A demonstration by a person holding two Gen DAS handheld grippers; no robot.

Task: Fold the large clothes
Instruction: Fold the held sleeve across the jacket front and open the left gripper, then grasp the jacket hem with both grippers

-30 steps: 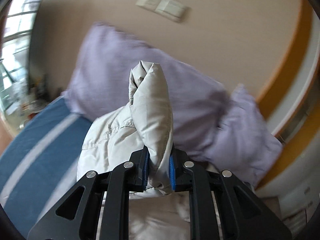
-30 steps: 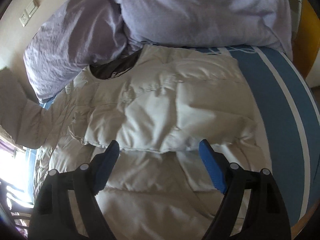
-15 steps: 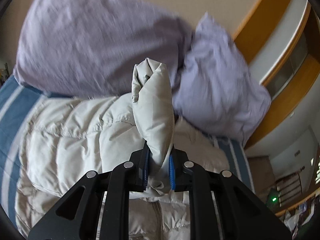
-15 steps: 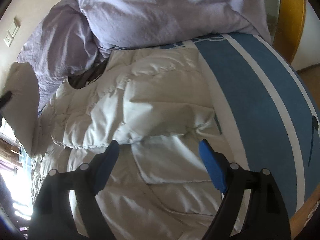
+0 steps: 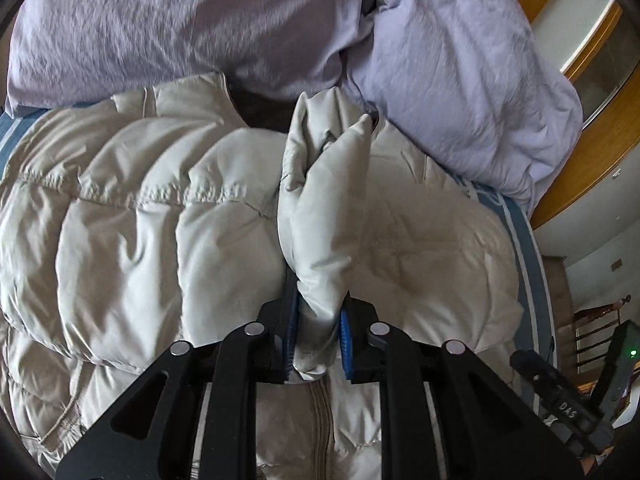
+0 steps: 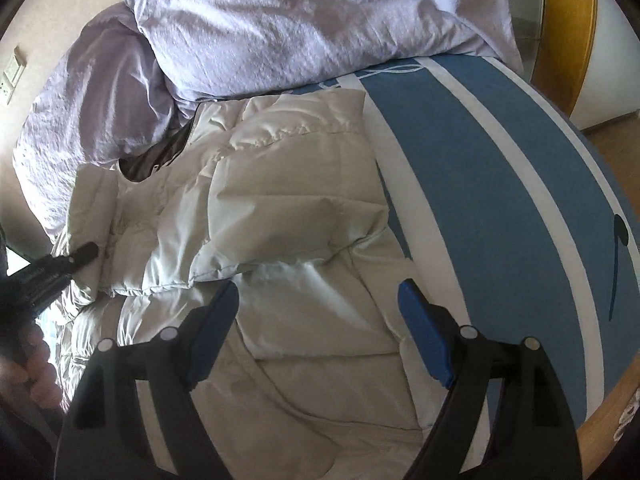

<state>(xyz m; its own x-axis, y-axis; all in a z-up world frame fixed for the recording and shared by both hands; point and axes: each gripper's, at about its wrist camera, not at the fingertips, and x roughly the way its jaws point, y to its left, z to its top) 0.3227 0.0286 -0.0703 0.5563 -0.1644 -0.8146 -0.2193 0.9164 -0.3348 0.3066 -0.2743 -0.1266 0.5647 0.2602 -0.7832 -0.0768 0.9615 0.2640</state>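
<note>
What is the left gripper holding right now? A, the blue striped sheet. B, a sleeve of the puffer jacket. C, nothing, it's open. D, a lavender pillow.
B: the left gripper is shut on a bunched sleeve of the pale jacket, which rises between its blue pads.

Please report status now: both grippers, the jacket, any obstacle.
Left gripper shut on sleeve. Right gripper open above jacket. Pillows touch jacket collar.

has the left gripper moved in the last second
Yes. The left gripper, shut on the sleeve, swung from the wall side over the jacket.
</note>
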